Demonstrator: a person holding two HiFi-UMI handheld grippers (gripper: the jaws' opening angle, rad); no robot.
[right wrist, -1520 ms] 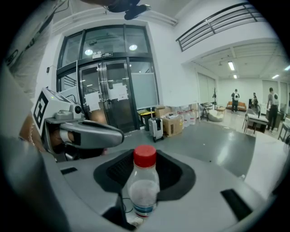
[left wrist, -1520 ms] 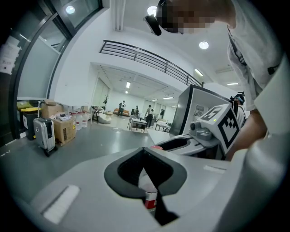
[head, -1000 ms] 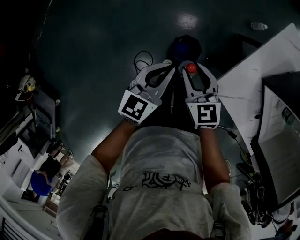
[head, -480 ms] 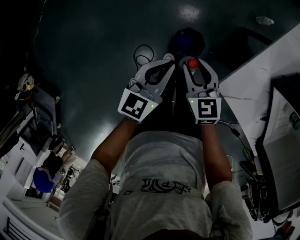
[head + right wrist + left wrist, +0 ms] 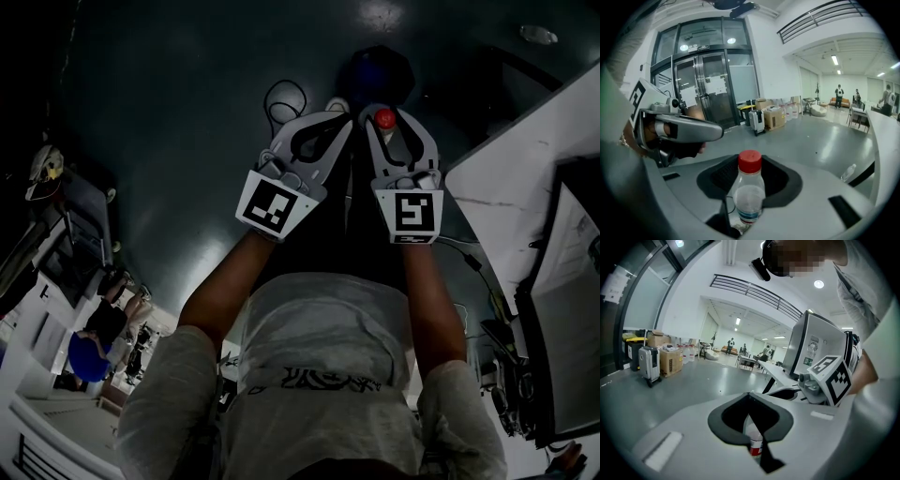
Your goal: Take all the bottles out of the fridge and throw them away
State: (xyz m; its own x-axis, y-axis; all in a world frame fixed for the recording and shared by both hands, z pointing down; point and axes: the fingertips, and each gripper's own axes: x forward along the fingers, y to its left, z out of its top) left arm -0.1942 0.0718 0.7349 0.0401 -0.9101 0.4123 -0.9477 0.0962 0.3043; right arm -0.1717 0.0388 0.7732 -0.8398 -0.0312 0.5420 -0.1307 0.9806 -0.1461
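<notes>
**Disposal step, carrying phase.** My right gripper (image 5: 386, 127) stands wide, its pads pressed on the body of a clear red-capped bottle (image 5: 750, 187) that rises upright between the jaws. My left gripper (image 5: 330, 131) is drawn in narrow around a red-labelled bottle (image 5: 755, 441), of which only the pale neck and the label show in the gap. Both grippers are held side by side, close together, above the dark floor (image 5: 187, 112). Just beyond their tips is a dark round vessel with blue inside (image 5: 380, 70), which I take to be the bin.

**Doing it well.** I would bring each gripper squarely over the vessel's mouth before loosening it, and release one bottle at a time. The two grippers sit close enough that opening both together risks a knock. I would keep the tips inside the rim, not over its edge.

**Count.**
- Bottles: three, one in each gripper and one loose bottle (image 5: 537, 35) lying on the floor beyond the far edge of the white table (image 5: 525, 159).
- Grippers: two.
- Bins: one.
</notes>
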